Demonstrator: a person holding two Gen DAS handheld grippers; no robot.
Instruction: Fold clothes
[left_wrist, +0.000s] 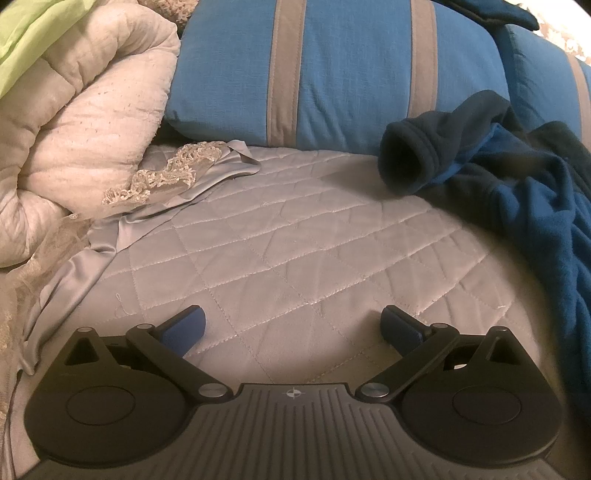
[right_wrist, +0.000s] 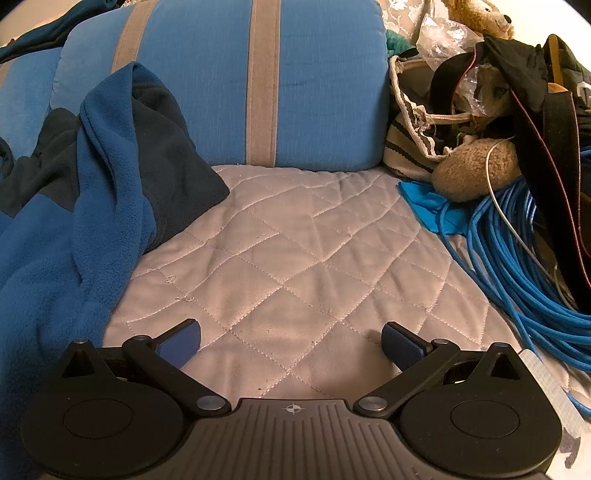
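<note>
Both tongs are wide open and hold nothing. Left gripper (left_wrist: 291, 328) hangs over the bare quilted bedcover (left_wrist: 295, 236), and so does the right gripper (right_wrist: 291, 341). Between the two lies the blue fleece top (left_wrist: 535, 206), all in a heap, not folded yet. Its dark sleeve (left_wrist: 410, 158) sticks out toward the striped pillow (left_wrist: 351, 66). Off to the right sits a big coil of blue cable (right_wrist: 517, 258). I think a pull on the fleece could drag it into that cable. A pinch on the heap could also grab two layers and make a messy fold.
</note>
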